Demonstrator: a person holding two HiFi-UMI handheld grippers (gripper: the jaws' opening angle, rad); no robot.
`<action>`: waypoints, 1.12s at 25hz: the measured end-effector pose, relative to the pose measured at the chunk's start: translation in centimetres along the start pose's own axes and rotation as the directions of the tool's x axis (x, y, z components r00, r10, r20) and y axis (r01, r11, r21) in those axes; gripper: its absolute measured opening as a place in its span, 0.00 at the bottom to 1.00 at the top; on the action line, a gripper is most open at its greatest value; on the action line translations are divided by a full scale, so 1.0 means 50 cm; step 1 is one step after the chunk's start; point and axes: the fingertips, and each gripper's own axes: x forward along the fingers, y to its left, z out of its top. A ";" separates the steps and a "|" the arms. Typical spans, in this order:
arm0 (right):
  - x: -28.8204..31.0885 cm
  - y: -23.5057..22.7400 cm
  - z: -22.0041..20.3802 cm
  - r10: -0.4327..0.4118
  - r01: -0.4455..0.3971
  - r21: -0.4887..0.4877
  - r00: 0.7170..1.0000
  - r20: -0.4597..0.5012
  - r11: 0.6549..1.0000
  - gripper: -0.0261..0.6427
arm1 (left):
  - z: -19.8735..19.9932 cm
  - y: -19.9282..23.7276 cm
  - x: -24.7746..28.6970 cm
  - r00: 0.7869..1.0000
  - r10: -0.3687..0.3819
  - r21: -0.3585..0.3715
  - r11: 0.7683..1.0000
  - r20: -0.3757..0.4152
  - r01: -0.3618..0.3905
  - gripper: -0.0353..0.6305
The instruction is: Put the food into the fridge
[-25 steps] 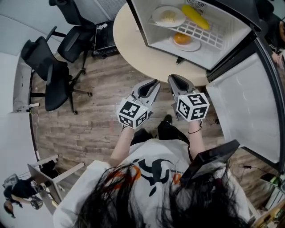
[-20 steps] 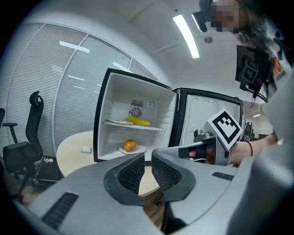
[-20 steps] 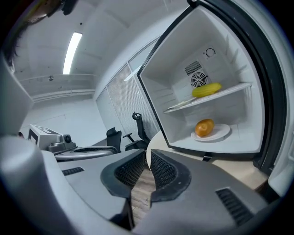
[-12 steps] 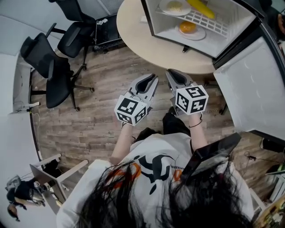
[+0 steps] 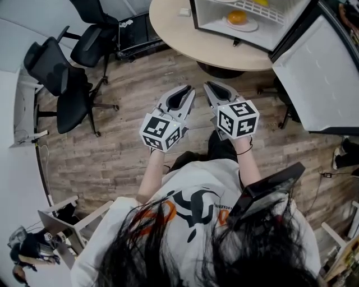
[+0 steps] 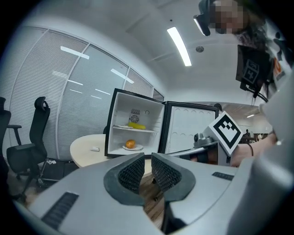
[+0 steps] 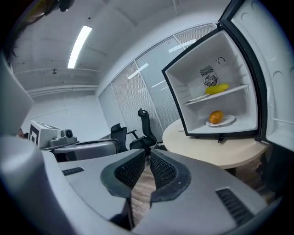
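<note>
A small fridge (image 5: 247, 25) stands open on a round beige table (image 5: 185, 39), and an orange (image 5: 238, 17) lies on a white plate on its floor. In the left gripper view the orange (image 6: 130, 144) sits below a shelf with a long yellow food item (image 6: 136, 125). The right gripper view shows the same orange (image 7: 216, 116) and yellow item (image 7: 217, 88). My left gripper (image 5: 188, 89) and right gripper (image 5: 208, 86) hang side by side over the wooden floor, short of the table. Both are shut, and no food is between their pads.
The fridge door (image 5: 320, 73) is swung wide open to the right. Black office chairs (image 5: 61, 84) stand at the left on the wood floor. A small white object (image 5: 184, 12) lies on the table near the fridge.
Both grippers have drawn back from the fridge together, staying shut. The fridge and table have slid toward the top of the head view, and more floor shows ahead.
</note>
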 end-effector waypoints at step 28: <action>-0.190 0.117 -0.138 -0.095 0.095 0.006 0.995 -0.006 0.995 0.11 | -0.052 -0.163 -0.144 0.991 -0.120 0.025 0.993 0.052 0.119 0.11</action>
